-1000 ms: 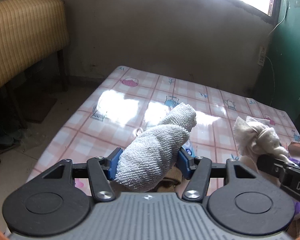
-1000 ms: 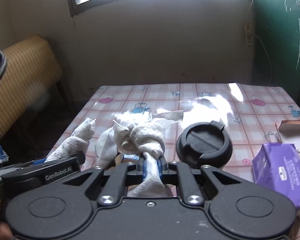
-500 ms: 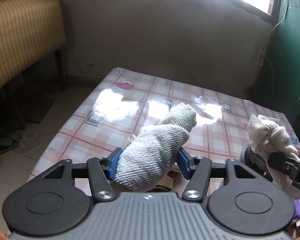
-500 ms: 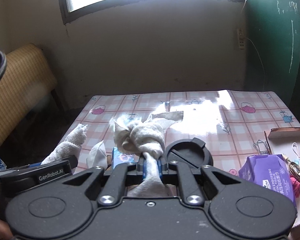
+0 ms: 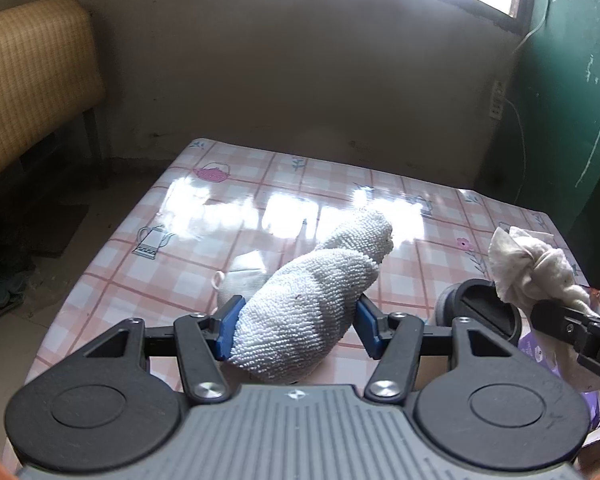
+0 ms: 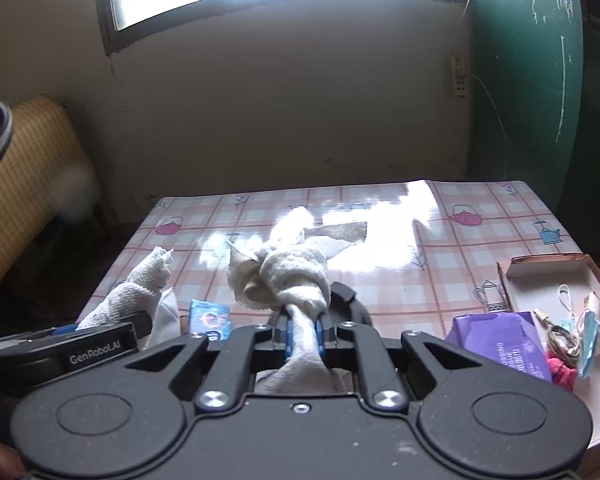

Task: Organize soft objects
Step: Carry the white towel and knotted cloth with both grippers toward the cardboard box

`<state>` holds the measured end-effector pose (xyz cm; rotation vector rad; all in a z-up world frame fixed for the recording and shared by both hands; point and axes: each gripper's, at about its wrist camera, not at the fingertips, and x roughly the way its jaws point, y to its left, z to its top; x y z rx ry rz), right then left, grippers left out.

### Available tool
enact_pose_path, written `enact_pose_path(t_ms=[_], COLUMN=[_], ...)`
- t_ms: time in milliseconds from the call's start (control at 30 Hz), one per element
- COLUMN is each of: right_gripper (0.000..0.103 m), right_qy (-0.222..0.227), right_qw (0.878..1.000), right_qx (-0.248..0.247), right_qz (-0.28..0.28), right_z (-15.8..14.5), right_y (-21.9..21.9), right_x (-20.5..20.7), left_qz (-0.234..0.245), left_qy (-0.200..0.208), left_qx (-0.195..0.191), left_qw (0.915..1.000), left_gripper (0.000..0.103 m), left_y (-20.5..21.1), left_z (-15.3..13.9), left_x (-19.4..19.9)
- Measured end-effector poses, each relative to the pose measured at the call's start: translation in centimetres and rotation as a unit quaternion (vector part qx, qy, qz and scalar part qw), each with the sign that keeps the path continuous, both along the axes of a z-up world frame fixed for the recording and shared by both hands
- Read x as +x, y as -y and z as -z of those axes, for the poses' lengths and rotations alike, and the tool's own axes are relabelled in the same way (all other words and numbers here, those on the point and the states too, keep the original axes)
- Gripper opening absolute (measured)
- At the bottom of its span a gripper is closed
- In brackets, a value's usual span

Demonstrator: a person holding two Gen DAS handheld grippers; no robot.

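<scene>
My left gripper is shut on a rolled white terry towel that sticks forward and up between its blue pads, held above the checked table. The right gripper is shut on a knotted off-white cloth, its knot bulging just past the fingertips. In the left wrist view that knotted cloth shows at the right edge, with the right gripper's finger under it. The towel and the left gripper's body appear at the lower left of the right wrist view.
On the table lie a black round lid, a white mask, a small blue packet, a purple tissue pack and an open box with cords and small items. A woven headboard stands left.
Both grippers have drawn back and lifted slightly with their cloths; more of the table and the black lid now shows ahead. Neither grip has changed.
</scene>
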<state>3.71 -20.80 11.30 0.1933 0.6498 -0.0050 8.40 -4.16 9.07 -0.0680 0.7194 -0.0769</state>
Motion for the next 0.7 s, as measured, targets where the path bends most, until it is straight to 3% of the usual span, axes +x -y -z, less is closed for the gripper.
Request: enact_pose_path(t_ms=[700], right_gripper=[0.013], right_qy=[-0.005], right_qw=[0.999], right_qx=[0.004], right_qz=[0.040], right_z=[0.4], right_y=[5.2], right_x=[-0.4], left_qz=[0.043], left_qy=[-0.007], left_qx=[0.006], left_qw=[0.9991], left_gripper=[0.059], left_y=[4.2], left_z=[0.1], left_x=[0.5])
